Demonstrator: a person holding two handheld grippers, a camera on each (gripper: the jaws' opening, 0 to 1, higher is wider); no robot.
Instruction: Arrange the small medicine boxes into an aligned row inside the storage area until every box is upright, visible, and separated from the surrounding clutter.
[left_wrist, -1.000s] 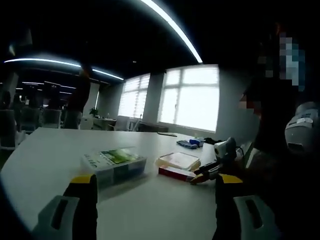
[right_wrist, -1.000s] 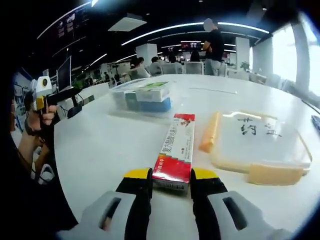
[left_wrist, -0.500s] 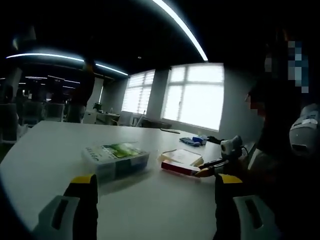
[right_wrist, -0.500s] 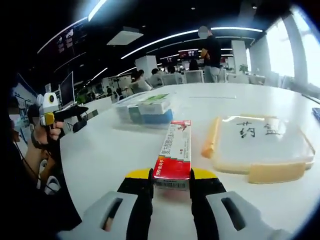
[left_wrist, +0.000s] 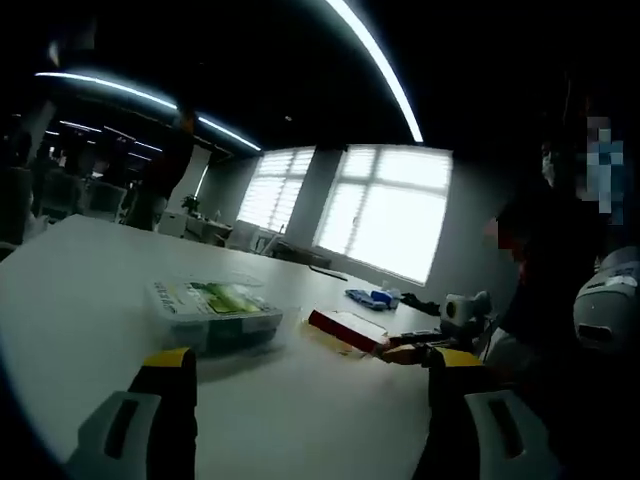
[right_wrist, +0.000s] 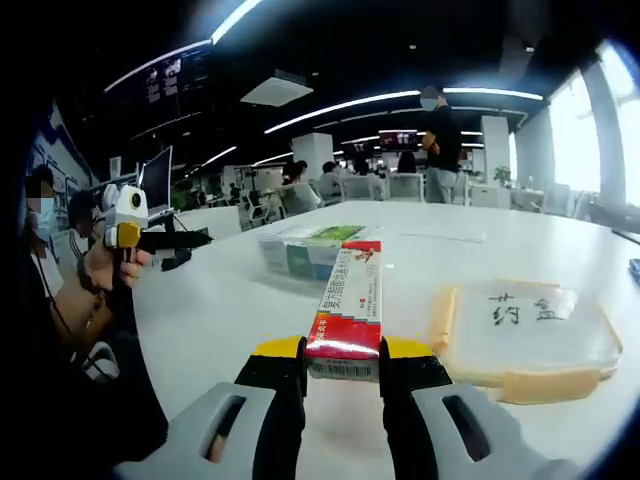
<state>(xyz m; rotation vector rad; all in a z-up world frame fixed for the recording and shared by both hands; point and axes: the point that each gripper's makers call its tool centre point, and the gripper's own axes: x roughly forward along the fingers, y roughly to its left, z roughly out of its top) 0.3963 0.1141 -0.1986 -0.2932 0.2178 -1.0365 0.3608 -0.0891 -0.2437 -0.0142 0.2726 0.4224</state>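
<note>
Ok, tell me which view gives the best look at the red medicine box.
The right gripper view: the red medicine box sits close up, clamped in the right claw, its printed top legible. The left gripper view shows the same box small, dim and edge-on, off the table.

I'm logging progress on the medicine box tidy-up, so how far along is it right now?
Early. Nothing looks arranged yet. In hand: the right gripper is shut on the red medicine box, held off the white table. The left gripper is open and holds nothing. Left to do: stand that box in a row with those in the clear storage container, away from the flat lid.
</note>
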